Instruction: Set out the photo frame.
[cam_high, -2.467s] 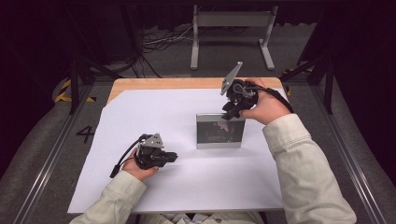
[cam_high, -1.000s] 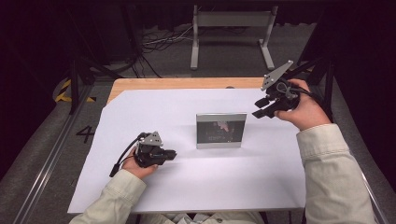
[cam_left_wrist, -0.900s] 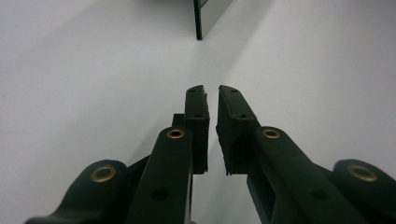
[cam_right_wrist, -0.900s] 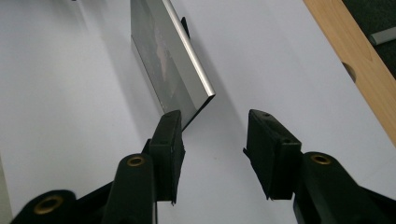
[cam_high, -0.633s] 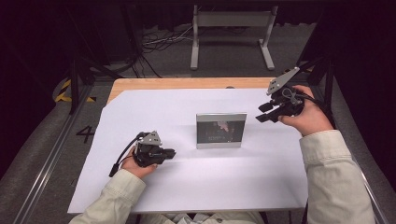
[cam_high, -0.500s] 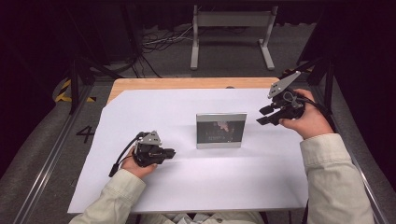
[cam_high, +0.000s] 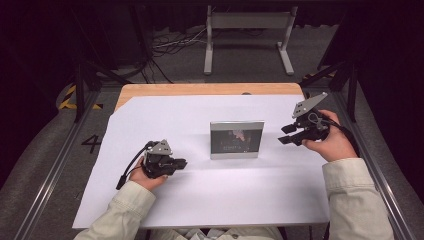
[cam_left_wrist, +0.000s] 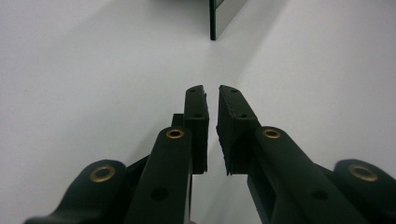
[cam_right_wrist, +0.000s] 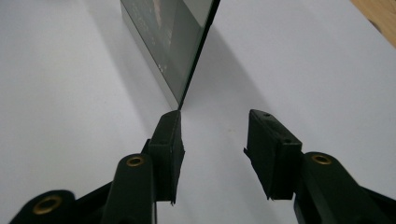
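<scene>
Picture frame (cam_high: 236, 139) stands upright mid-sheet, nearer the white sheet's (cam_high: 150, 115) far edge; looks rigid, glass-fronted, fragile, tippy, so pinch a side edge; right gripper (cam_high: 288, 135) open beside it, left gripper (cam_high: 181, 163) nearly closed, empty.

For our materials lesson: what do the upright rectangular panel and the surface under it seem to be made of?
The upright rectangular silver-edged panel looks like glass or a mirror in a brushed-metal frame: its dark face reflects and its border is pale grey. The white sheet seems matt paper or card, laid over a light wooden tabletop with visible grain.
</scene>
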